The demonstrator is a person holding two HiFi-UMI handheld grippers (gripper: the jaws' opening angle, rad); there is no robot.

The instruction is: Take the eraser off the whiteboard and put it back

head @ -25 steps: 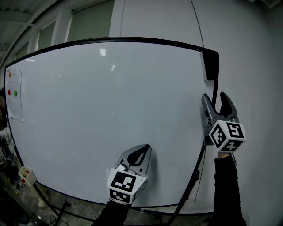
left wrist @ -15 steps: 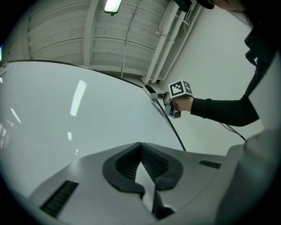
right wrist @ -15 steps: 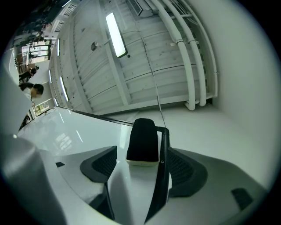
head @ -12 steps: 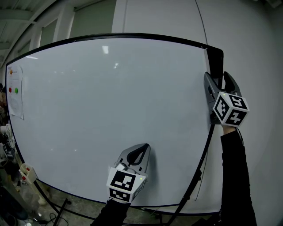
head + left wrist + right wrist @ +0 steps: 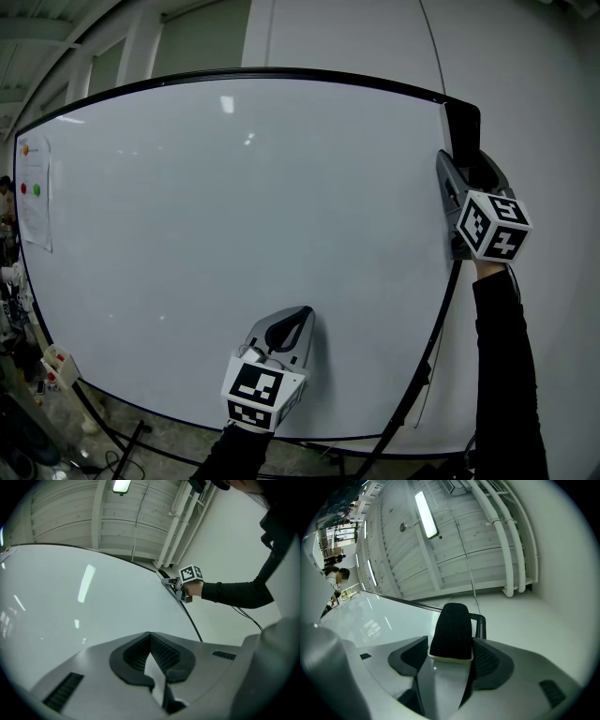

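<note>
A black eraser [image 5: 464,131] clings upright at the top right corner of the whiteboard [image 5: 234,234]. My right gripper [image 5: 466,159] reaches up from below it with a jaw on each side. In the right gripper view the eraser [image 5: 451,632], black felt on a pale base, stands between the jaws of that gripper [image 5: 450,645]. The jaws are closing; the right pad lies against it and a gap shows on the left. My left gripper [image 5: 298,314] is shut and empty, held near the board's lower middle. It shows as shut in its own view [image 5: 150,634] too.
A paper sheet [image 5: 31,197] with red and green magnets hangs at the board's left edge. The board's black frame [image 5: 441,309] and stand run down the right side, with a thin cable beside them. Clutter [image 5: 56,370] sits at the lower left. People stand far off [image 5: 335,576].
My right gripper has risen along the board's right edge and its jaws now stand around the eraser. The left gripper has stayed put.
</note>
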